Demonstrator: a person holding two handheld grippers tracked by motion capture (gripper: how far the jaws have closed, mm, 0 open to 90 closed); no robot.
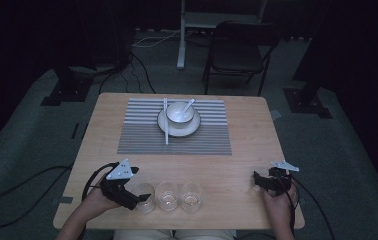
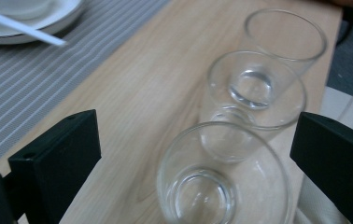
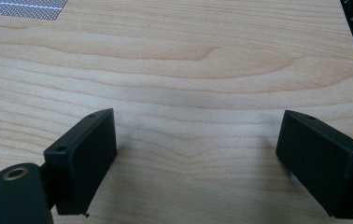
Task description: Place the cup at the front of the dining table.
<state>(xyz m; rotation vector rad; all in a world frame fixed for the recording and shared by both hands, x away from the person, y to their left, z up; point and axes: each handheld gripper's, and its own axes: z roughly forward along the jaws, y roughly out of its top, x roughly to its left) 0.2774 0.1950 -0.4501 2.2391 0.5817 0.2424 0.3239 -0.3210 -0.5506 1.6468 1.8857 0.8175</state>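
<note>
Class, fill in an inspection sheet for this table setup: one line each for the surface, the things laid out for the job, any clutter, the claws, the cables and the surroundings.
Surface: wooden table, bare apart from a striped grey mat at the far side.
Job's things: three empty clear glasses in a row at the near edge; on the mat a white plate with a bowl on it, a spoon in the bowl, and chopsticks lying across the plate's left rim.
Clutter: nothing seen.
Claws: left claw open around the leftmost glass, not touching it; right claw open over bare wood.
Cables: one trails from each claw off the table; more lie on the floor behind.
Surroundings: dark room, carpet, a folding chair beyond the table.
</note>
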